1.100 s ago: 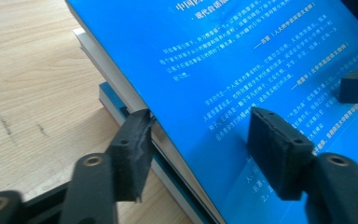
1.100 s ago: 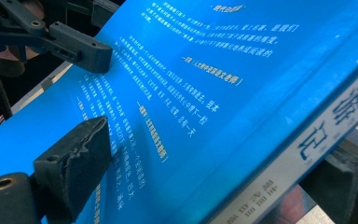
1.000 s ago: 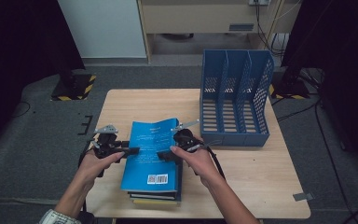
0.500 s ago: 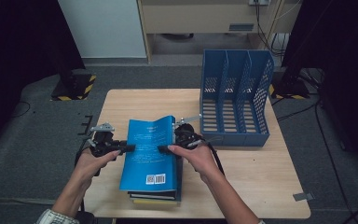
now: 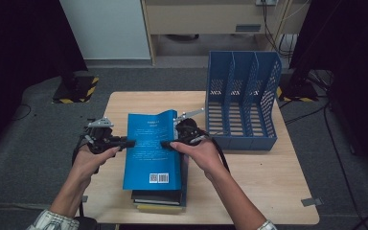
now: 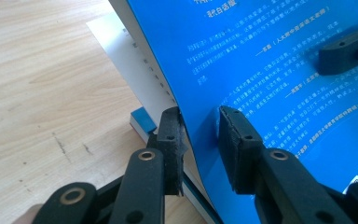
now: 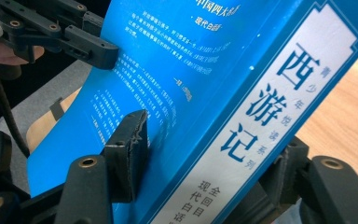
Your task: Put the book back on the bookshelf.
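A blue paperback point(image 5: 151, 148) with white print and a barcode hangs just above a short stack of books point(image 5: 158, 199) on the wooden table point(image 5: 268, 191). My left gripper point(image 5: 124, 143) grips its left edge, and its jaws have just been closing with the book between them. In the left gripper view, one jaw of that gripper point(image 6: 200, 121) lies on the cover point(image 6: 270, 70) and the other under the pages. My right gripper point(image 5: 167, 143) holds the spine side, and its jaws have likewise just been closing. In the right gripper view, that gripper point(image 7: 209, 140) clamps the spine point(image 7: 261, 121).
A blue mesh file rack point(image 5: 242, 96) with three slots stands at the table's back right, close to my right hand. Bare wood lies left of the book stack point(image 6: 51, 93) and at the front right. Dark floor surrounds the table.
Both grippers closed on the blue book's two sides and rose a little. The book came up off the stack and now lies flatter between them.
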Tool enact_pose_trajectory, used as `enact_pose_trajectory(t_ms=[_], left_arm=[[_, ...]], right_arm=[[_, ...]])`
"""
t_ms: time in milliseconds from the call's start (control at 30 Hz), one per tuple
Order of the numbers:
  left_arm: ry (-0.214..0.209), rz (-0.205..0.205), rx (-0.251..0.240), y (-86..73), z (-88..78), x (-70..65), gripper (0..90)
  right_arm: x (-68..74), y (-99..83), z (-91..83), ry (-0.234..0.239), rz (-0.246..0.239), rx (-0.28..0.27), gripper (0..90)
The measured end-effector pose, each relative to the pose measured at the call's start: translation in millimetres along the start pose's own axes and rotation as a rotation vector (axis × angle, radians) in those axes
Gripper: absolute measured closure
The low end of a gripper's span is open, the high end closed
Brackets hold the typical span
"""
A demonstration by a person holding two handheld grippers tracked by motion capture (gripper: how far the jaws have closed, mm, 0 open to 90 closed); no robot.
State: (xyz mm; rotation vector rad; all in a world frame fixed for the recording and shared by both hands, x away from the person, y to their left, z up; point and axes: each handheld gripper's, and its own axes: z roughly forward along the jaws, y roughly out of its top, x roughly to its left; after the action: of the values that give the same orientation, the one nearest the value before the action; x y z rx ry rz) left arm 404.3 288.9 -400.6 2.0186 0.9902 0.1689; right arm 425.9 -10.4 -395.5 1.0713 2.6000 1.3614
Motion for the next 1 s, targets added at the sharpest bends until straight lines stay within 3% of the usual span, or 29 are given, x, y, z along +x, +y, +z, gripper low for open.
enact_pose_trajectory(t_ms=[200, 400, 667, 1000], left_arm=[[-0.024, 0.011, -0.014, 6.1, -3.1, -0.9, 72.6], [0.001, 0.037, -0.014, 17.9, -8.3, -2.1, 73.9], [0.028, 0.054, -0.033, 37.8, -10.7, 2.4, 75.9], [0.028, 0.07, -0.011, 43.7, -11.2, 5.1, 76.0]], right_arm=[[1.1, 9.6, 1.2, -0.009, -0.016, 0.014, 41.0], [-0.2, 20.3, -3.0, -0.01, -0.021, -0.003, 45.3], [-4.9, 40.0, -9.4, -0.052, -0.065, -0.056, 49.0], [-6.2, 48.9, -8.5, -0.059, -0.078, -0.043, 49.6]])
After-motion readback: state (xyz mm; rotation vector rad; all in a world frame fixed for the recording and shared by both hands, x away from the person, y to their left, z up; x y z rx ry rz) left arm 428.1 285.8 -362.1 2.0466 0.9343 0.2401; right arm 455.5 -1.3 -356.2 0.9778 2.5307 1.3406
